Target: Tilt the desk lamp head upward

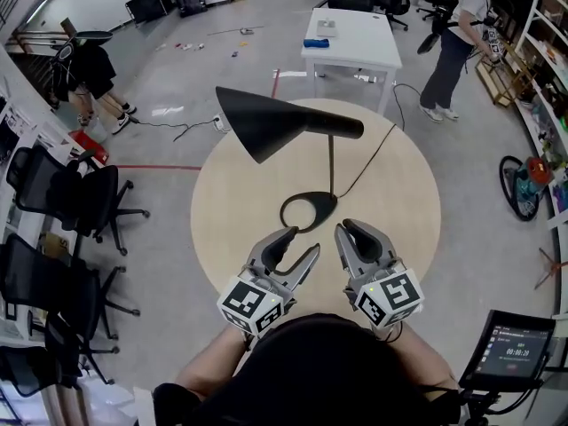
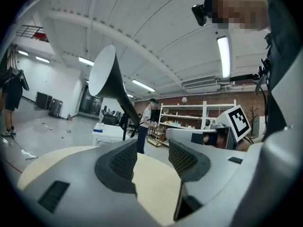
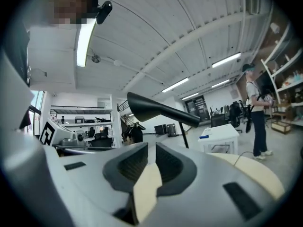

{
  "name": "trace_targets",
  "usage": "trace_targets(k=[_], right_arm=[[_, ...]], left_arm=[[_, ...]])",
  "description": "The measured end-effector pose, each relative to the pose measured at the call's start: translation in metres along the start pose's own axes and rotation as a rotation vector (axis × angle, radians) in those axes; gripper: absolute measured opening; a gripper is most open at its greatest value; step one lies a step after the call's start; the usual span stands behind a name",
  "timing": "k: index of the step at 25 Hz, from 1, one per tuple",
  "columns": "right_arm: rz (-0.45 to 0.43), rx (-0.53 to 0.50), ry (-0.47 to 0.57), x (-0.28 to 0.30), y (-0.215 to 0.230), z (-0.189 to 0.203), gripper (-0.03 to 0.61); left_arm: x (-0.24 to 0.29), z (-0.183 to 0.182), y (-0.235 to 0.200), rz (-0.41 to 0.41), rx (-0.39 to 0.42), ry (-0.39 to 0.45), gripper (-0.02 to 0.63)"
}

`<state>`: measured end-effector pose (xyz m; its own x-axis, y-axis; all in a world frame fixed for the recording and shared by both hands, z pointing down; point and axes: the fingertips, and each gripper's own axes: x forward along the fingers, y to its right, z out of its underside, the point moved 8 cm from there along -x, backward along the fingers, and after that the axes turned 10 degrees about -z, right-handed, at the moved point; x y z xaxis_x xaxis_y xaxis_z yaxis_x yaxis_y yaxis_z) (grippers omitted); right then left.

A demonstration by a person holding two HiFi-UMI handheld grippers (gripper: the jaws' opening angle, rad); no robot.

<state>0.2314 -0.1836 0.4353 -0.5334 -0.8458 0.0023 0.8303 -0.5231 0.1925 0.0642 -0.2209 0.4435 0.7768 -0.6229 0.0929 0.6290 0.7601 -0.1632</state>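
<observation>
Matte black, cone-headed lamp (image 1: 284, 124) on round pale-wood bench (image 1: 399, 202); ring base (image 1: 326, 205) just beyond left fingers (image 1: 282, 247), spread empty, and right fingers (image 1: 364, 243), closed empty.

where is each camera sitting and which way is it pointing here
head view: on the person's head, looking steeply down at the round table and desk lamp; shows forearms, left gripper, right gripper.
left gripper view: rides the left gripper, looking level across the table at the lamp; its open jaws show.
right gripper view: rides the right gripper, looking level at the lamp; its shut jaws show.
shared: both gripper views catch the desk lamp and white desk.
</observation>
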Motion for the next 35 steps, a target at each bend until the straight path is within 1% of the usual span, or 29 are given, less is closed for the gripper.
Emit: trace_targets(k=[2,5,8,10,15,20,23,30,35], right_arm=[[-0.017,-0.006,-0.003,0.002,-0.008,0.005,0.052],[-0.017,-0.014,0.005,0.005,-0.011,0.006,0.052],[-0.021,0.007,0.004,0.009,-0.013,0.009,0.052],[-0.023,0.013,-0.006,0.009,-0.015,0.012,0.052],[-0.040,0.008,-0.015,0.011,-0.016,0.010,0.052],[-0.009,0.017,-0.028,-0.007,-0.017,0.016,0.052],[0.004,0.027,-0.029,-0.011,-0.019,0.021,0.052],[-0.006,0.054,-0.046,-0.008,-0.018,0.026,0.052],[0.004,0.067,-0.049,-0.012,-0.021,0.032,0.052]], left_arm=[[-0.003,0.008,0.000,0.012,-0.035,-0.013,0.218],[-0.007,0.016,-0.006,0.004,-0.083,-0.026,0.218],[-0.011,0.021,-0.012,0.000,-0.167,-0.043,0.218],[-0.011,0.026,-0.014,0.006,-0.204,-0.056,0.218],[-0.010,0.029,-0.010,-0.003,-0.216,-0.077,0.218],[-0.006,0.039,0.004,0.028,-0.220,-0.117,0.218],[-0.008,0.044,0.006,0.041,-0.224,-0.134,0.218],[-0.008,0.045,0.008,0.022,-0.222,-0.176,0.218],[-0.009,0.051,0.012,0.038,-0.225,-0.195,0.218]])
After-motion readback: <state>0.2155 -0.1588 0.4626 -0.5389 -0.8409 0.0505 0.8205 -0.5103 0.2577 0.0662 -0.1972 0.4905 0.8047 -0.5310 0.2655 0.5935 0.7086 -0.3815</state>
